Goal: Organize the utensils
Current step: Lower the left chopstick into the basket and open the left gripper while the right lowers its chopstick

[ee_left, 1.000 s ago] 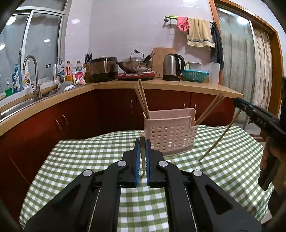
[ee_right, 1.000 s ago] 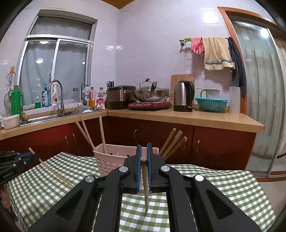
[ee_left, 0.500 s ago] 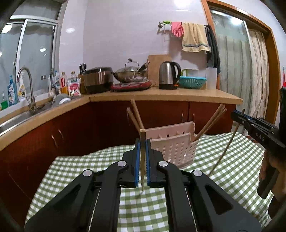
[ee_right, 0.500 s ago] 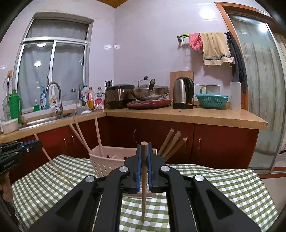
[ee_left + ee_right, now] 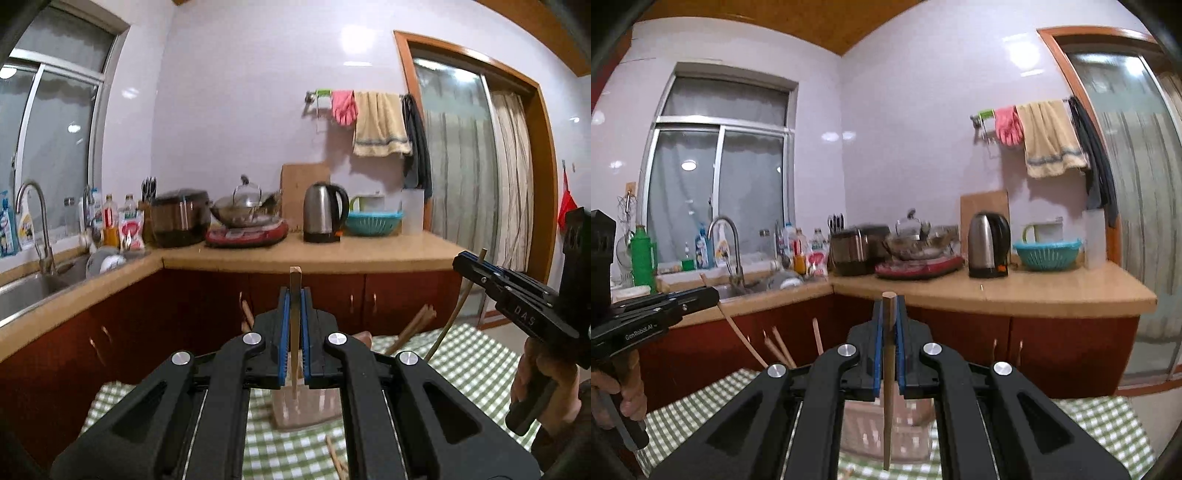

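Clearance above the checked tablecloth (image 5: 469,354). The pale perforated basket (image 5: 871,428) sits directly below both grippers; chopsticks leaning out of it (image 5: 779,349) fan upward on its left and right (image 5: 410,332), narrowing a straight-down approach. Behind it the cabinet front (image 5: 1052,343) and counter edge (image 5: 332,264) close off forward travel. Air above the basket rim stands open.

the black two-finger left gripper (image 5: 294,328) with blue pads is held level, its jaws closed on a thin wooden chopstick (image 5: 294,332) that stands upright between them. the black two-finger right gripper (image 5: 888,339), blue-padded too, is level with its jaws clamped on a second upright wooden chopstick (image 5: 888,380). each shows in the other's view, gripped from below by a bare hand (image 5: 543,384), its chopstick slanting down from the fingertips.
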Motion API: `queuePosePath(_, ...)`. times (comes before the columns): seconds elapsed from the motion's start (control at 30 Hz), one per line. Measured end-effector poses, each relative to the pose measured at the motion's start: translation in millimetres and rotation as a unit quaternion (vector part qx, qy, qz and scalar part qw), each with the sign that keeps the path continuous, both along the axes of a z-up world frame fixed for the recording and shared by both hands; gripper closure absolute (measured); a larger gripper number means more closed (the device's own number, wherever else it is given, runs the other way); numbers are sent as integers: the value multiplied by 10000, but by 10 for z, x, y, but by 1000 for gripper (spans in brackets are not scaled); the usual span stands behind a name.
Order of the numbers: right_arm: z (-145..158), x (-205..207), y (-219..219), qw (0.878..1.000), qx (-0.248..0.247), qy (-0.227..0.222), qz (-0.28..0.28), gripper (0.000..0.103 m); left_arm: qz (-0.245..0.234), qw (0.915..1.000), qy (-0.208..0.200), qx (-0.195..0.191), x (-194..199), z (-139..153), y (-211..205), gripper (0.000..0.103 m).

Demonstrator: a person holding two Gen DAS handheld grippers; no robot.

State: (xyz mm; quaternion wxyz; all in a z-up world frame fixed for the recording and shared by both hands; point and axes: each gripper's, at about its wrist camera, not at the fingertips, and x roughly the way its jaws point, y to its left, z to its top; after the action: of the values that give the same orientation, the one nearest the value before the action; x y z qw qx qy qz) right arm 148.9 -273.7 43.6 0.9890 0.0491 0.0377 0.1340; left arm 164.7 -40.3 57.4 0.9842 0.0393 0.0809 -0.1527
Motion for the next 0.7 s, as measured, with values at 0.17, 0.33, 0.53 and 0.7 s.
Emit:
queuePosePath(0.17, 143, 179, 10, 9996, 83, -267, 26, 97, 12, 9998, -185, -64, 145, 133, -79, 97)
queuePosePath(0.33, 146, 416, 59, 9993, 90, -348, 32, 96, -11, 9997, -223, -116, 370, 179, -178, 97)
queuePosePath(0.53, 122, 560, 90, 9991, 68, -412, 34, 96, -14, 9993, -361, -55, 476, 230, -222, 97)
queuePosePath(0.7, -35, 721, 89, 9996, 80, -268, 17, 97, -23, 10000, -69, -36, 680, -57, -271, 97)
